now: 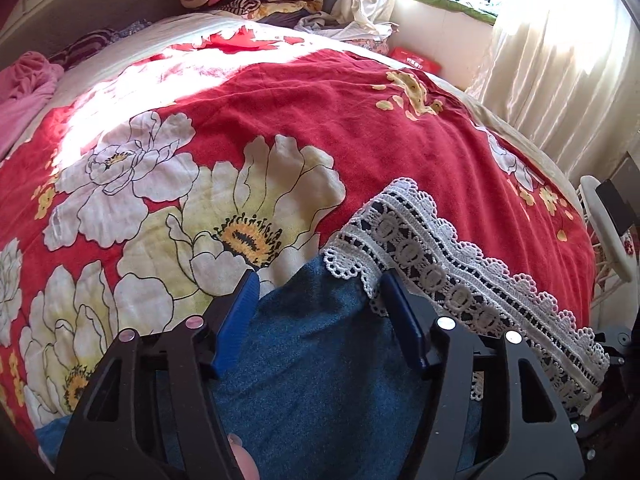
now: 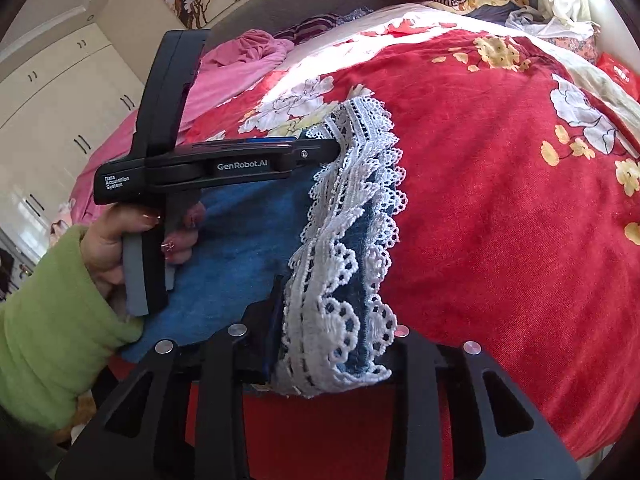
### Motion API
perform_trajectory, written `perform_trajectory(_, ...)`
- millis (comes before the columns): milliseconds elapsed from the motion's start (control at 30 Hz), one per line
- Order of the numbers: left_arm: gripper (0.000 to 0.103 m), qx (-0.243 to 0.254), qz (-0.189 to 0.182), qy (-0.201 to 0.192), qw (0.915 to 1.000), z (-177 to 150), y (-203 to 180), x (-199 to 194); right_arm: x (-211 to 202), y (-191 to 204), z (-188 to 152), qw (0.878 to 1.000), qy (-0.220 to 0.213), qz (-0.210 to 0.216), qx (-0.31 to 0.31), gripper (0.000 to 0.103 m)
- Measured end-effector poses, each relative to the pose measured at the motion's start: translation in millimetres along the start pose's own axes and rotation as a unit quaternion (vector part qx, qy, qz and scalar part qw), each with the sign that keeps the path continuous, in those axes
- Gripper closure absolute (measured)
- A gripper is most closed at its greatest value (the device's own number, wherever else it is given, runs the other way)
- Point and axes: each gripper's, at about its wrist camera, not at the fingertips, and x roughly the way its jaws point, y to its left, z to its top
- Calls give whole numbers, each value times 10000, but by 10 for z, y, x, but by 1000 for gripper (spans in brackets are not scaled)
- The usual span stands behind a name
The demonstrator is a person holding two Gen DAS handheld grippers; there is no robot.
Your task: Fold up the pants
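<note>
We find the pants (image 1: 320,360), blue denim with a white lace hem (image 1: 440,264), lying at the near edge of a bed under a red floral bedspread (image 1: 360,120).

The left gripper (image 1: 320,300) straddles one corner of the hem; its blue pads (image 1: 236,320) stand apart on either side of the denim and do not yet pinch it.

The right gripper (image 2: 332,344) is at the other corner, its jaws drawn close about the bunched lace and denim (image 2: 340,280). It appears to pinch the cloth, though the lace hides the pads. We judge both corners are taken so the leg can be lifted evenly for a fold.

The left tool's body reads "GenRobot.AI" (image 2: 242,166) and "Data Acquisition System" (image 2: 116,182). A hand (image 2: 120,248) in a green sleeve holds its grip.
</note>
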Motion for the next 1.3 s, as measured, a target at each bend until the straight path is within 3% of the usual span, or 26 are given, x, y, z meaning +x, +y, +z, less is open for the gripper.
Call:
perform_trajectory(133,45,-158,-194,20,9997,-4,47,63,43,-6,6,10000,-17,73,34,73)
perform_trajectory(300,71,-170,-304,84,9994,7,-16,10,-5,40,30,9999,-64,141,-38,79)
perform_trajectory(600,88,-680,-641,-231,9954,-80,155,-319,-158,375,151,9982,-250,248,-495,80)
perform_trajectory(800,89,-1289,-829,-663,9860,-237,490,-727,-184,799,244,9932,-332,348,-1062,80)
perform_trajectory(933,89,-1632,-748,-823,9803,-430,743,-992,-106,1071,291,9894,-278,427,-1360,80)
perform_trajectory(1167,89,-2184,-212,-864,9718,-932,1250,-1570,179,1666,266,9765,-11,598,-2068,80)
perform_trajectory(1233,85,-2370,-149,-855,9676,-1109,1404,-1716,305,1862,206,9701,128,683,-2324,80)
perform_trajectory(1300,70,-2551,-66,-822,9634,-1259,1555,-1838,462,2058,117,9629,336,718,-2581,80)
